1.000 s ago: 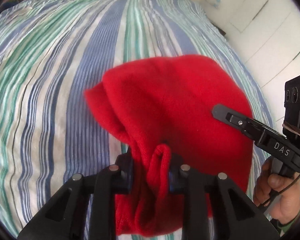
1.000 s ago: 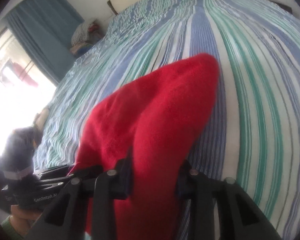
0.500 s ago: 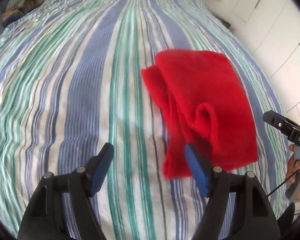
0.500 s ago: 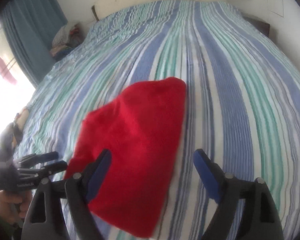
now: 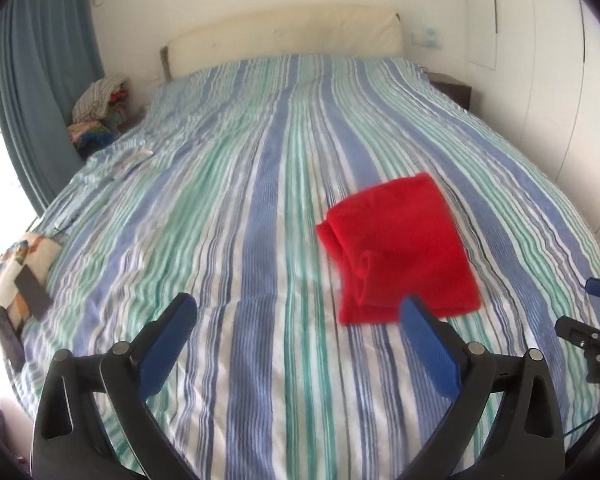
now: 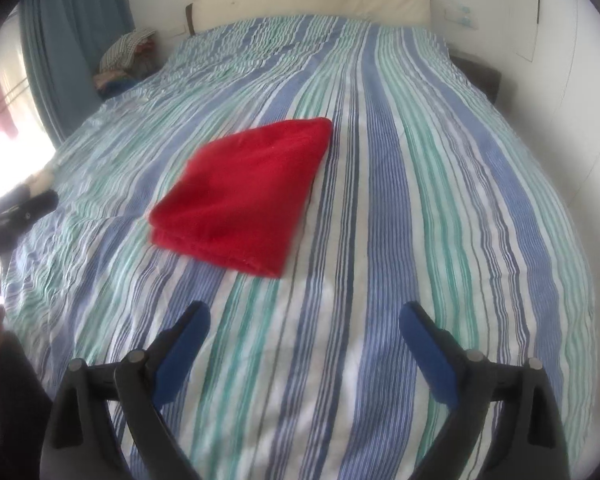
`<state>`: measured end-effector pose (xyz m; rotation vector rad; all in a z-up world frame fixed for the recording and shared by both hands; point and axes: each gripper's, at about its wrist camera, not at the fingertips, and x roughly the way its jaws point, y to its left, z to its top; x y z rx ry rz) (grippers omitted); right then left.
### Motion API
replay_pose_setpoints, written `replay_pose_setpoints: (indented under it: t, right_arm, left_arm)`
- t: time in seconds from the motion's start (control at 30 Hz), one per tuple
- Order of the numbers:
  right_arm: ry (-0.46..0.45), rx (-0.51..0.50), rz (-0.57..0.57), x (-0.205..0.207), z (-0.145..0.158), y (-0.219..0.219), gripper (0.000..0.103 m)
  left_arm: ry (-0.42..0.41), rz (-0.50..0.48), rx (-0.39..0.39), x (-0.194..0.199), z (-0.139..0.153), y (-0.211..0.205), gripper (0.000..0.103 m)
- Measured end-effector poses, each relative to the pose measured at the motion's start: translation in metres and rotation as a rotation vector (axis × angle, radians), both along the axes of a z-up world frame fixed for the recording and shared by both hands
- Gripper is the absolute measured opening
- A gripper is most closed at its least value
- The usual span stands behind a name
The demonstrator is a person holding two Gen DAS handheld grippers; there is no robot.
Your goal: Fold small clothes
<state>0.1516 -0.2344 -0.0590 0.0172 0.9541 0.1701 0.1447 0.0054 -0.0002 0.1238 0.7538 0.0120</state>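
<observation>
A bed [image 5: 260, 240] covered by a striped sheet is seen filling both views, with a blue curtain [image 5: 40, 80] hung at its left. A folded red cloth [image 6: 244, 196] is laid flat on the sheet, touched by nothing. The left gripper [image 5: 296, 324] is held above the sheet, its jaws opening with nothing between them. The right gripper [image 6: 304, 332] is likewise opening and empty, kept well short of the cloth.
</observation>
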Motion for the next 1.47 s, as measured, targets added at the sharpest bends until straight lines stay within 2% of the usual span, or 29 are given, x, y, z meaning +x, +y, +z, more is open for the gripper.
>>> replay_pose_setpoints:
  t: [0.17,0.2,0.33,0.43,0.6,0.83,1.23,1.47]
  right_arm:
    - [-0.036,-0.028,-0.008,-0.024,0.034,0.017,0.097]
    - [-0.046,-0.03,-0.013,-0.028,0.041,0.02,0.1]
    - [-0.086,-0.009,-0.027,-0.044,0.06,0.032,0.103]
    - [-0.05,0.012,-0.04,-0.055,0.059,0.039,0.103]
    - [-0.006,-0.009,-0.024,-0.08,0.055,0.048,0.103]
    - [-0.03,-0.06,0.025,-0.111,0.068,0.061,0.103]
    - [-0.072,-0.117,0.038,-0.113,0.077,0.074,0.103]
    - [-0.064,-0.103,0.027,-0.112,0.075,0.072,0.103]
  left_arm:
    - [0.021,0.088,0.002,-0.018,0.007,-0.001,0.102]
    - [0.029,0.101,-0.001,-0.022,0.008,-0.001,0.102]
    - [0.125,0.069,0.041,-0.034,0.002,-0.009,0.102]
    - [0.169,0.065,0.042,-0.052,-0.001,-0.01,0.102]
    - [0.171,0.039,0.042,-0.088,0.003,-0.006,0.102]
    - [0.164,0.014,-0.011,-0.11,0.014,-0.001,0.102]
    - [0.108,-0.006,-0.066,-0.119,0.023,0.002,0.102]
    - [0.082,-0.022,-0.042,-0.123,0.027,-0.006,0.102]
